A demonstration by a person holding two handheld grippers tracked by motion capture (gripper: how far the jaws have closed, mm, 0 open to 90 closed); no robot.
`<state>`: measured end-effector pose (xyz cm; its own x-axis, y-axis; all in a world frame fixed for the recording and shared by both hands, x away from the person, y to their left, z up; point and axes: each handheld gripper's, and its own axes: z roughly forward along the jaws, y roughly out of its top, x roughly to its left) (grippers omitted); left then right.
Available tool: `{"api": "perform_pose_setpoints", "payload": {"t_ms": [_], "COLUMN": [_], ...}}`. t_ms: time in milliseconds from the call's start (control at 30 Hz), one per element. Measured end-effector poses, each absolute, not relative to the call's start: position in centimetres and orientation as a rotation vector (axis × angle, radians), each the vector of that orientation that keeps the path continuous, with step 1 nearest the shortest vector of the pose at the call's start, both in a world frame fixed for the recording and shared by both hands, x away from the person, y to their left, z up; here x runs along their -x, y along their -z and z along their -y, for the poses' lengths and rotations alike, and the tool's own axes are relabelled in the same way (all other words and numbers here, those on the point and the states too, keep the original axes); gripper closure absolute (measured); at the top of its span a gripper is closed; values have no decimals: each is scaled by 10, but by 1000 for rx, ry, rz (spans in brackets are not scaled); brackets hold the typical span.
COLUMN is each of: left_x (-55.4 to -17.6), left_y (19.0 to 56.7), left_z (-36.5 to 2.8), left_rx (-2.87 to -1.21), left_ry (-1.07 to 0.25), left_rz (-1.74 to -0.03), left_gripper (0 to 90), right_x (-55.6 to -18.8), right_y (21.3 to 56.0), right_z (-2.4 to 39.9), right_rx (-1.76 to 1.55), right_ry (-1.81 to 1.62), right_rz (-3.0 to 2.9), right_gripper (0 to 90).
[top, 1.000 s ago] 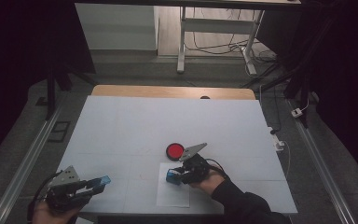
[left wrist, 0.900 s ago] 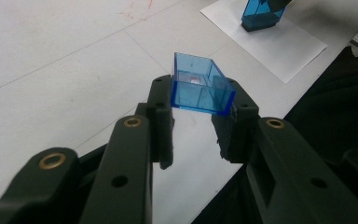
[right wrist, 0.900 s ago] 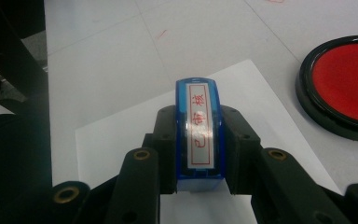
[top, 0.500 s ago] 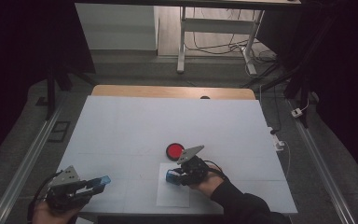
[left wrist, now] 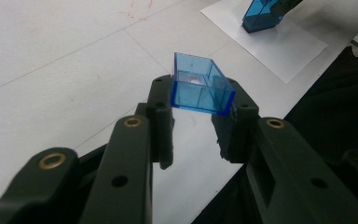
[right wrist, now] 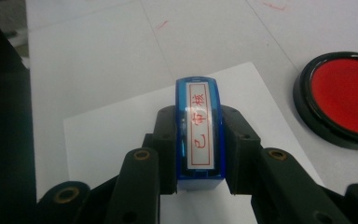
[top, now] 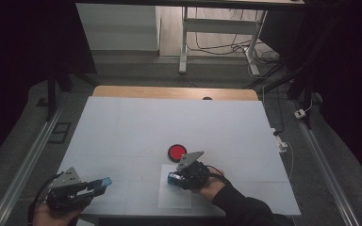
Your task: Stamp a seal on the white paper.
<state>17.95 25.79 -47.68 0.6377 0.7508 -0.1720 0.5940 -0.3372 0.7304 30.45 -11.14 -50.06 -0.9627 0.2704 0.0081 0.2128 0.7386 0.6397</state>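
My right gripper [top: 173,178] is shut on a blue stamp [right wrist: 199,135] that carries a white label with red characters. It holds the stamp over a white sheet of paper [top: 175,200] near the table's front edge. From these views I cannot tell whether the stamp touches the paper. A round red ink pad [top: 176,152] in a black rim lies just beyond the sheet. At the front left corner my left gripper [top: 101,183] is shut on a clear blue cap [left wrist: 199,84], held above the table with its open side toward the camera.
The white table top [top: 169,122] stretches far behind the ink pad, with a wooden strip [top: 174,92] along its back edge. Metal rails [top: 23,165] run along both sides. A person's dark sleeve [top: 245,209] comes in at the bottom right.
My right gripper with the stamp has shifted slightly toward the near side over the paper. The left gripper and its cap have stayed where they were.
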Motion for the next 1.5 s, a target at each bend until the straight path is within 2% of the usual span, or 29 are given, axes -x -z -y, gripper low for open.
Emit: {"api": "perform_pose_setpoints", "payload": {"t_ms": [400,1133,1500], "left_x": [-180,-179,-179], "left_y": [477,477,477], "left_z": [-258,-259,-258], "left_rx": [-2052,-2049,-2050], "left_ry": [-247,-247,-246], "left_rz": [-1048,-1045,-1043], "left_gripper": [687,687,687], "right_x": [-323,-316,-317], "right_y": [506,499,482], "right_z": [122,115,123], "right_rx": [-603,-526,-518], "right_ry": [-1187,-1100,-1169], "right_rz": [-2922,-2893,-2830], "right_gripper": [702,697,696]}}
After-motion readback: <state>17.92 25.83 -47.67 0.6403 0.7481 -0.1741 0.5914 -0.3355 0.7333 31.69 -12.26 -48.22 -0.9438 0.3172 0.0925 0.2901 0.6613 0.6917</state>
